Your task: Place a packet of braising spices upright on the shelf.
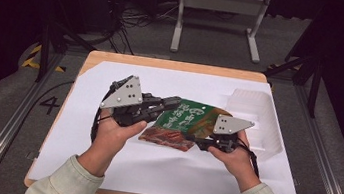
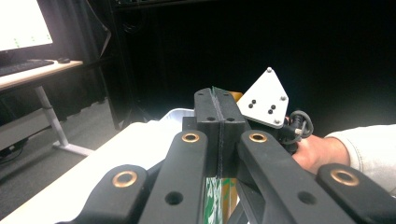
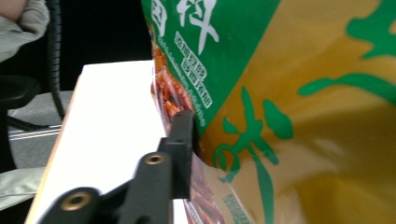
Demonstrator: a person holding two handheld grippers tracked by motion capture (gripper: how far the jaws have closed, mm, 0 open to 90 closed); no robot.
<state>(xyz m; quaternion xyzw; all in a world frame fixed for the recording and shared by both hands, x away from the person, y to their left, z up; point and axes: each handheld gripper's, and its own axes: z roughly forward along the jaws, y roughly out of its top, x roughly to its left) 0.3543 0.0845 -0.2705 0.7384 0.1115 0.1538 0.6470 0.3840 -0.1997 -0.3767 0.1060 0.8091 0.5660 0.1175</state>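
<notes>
The snack bag (image 1: 181, 123) is held up over the white sheet (image 1: 249, 183), just left of the clear plastic tray (image 1: 258, 118). The left gripper (image 1: 171, 103) is clamped w/ both jaws tight on the bag's left edge. The right gripper (image 1: 192, 139) pinches its lower right edge.

Printed on the floor (image 1: 17, 107), left of the table (image 1: 174, 66): a dark 4 (image 1: 50, 105). Across the green-and-yellow snack bag (image 1: 182, 121): large white characters (image 3: 187, 21), too blurred to read.
</notes>
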